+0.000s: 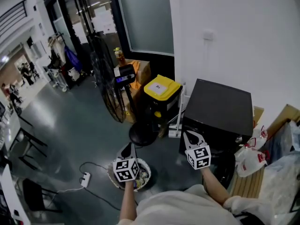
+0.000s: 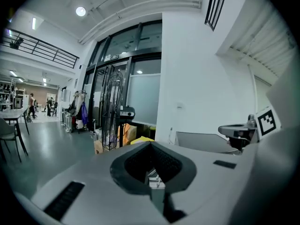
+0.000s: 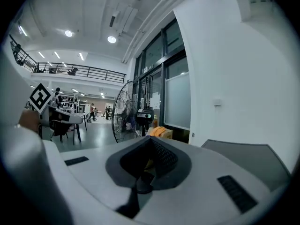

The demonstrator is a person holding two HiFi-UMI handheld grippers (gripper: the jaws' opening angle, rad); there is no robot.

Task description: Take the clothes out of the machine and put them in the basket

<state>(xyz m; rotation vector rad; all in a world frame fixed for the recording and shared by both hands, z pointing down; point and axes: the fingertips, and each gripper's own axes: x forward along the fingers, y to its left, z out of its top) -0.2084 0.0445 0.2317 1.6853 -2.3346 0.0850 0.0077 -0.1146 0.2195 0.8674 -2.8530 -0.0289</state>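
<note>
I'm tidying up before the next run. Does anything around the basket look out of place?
A white power strip lies loose on the open floor left of the basket, where feet could catch it: a possible trip hazard. Nothing looks spilled or damaged.

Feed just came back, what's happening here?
A person holds a hand-held gripper in each hand. The left hand-held gripper is above the basket, which has clothes in it. The right hand-held gripper is in front of the black machine. Both are shut and empty.
</note>
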